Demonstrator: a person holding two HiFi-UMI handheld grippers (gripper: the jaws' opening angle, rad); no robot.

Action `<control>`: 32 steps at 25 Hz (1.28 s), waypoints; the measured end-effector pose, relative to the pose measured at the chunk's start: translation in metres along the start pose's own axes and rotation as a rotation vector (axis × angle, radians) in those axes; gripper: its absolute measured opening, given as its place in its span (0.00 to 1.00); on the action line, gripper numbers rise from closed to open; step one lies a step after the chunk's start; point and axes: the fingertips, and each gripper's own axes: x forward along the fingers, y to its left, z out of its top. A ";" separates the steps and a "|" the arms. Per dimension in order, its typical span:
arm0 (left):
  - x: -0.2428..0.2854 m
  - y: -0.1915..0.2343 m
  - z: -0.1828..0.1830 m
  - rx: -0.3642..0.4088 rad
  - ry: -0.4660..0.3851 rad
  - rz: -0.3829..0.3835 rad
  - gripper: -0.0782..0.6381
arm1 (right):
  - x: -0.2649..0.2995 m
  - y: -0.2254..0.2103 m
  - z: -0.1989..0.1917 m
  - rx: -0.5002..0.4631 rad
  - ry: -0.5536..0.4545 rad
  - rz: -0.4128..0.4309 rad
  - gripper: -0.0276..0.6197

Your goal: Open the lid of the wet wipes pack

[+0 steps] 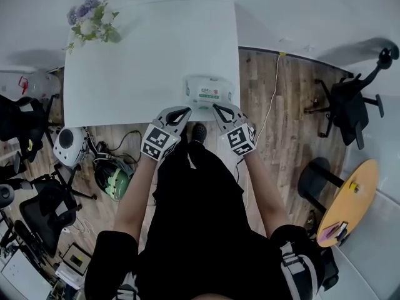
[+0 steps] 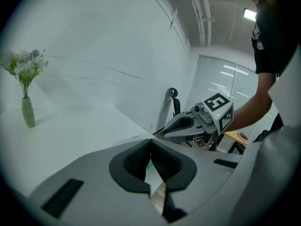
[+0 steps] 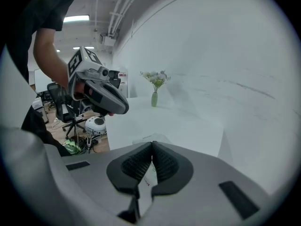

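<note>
The white, soft wet wipes pack with a green-printed label lies just above the middle of the head view, on the white rectangular table, close to the table's near edge and toward its right-hand corner. Its long axis runs left to right across the frame, so it sits broadside to you.

Your left gripper is at the pack's lower left corner and your right gripper at its lower right corner. Both point up the frame at the pack from just below it. Neither is clearly nearer, and the label sits between the two tips, slightly toward the right one.

Each gripper's own view shows its ribbed black pads pressed together at the tips with nothing clamped. Only a sliver of the pack's white surface shows through the gap behind the pads.

The lid looks to be untouched. You would probably have to spread one pair of jaws before it can catch the flap's edge, while the other steadies the pack.
</note>
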 end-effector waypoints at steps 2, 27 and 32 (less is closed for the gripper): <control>0.011 0.006 -0.008 -0.005 0.009 -0.004 0.14 | 0.008 0.001 -0.004 -0.015 0.012 0.016 0.07; 0.089 0.059 -0.073 -0.104 0.071 -0.035 0.14 | 0.076 -0.004 -0.052 -0.260 0.193 0.022 0.21; 0.092 0.059 -0.075 -0.115 0.073 -0.044 0.14 | 0.079 -0.004 -0.055 -0.327 0.212 0.018 0.21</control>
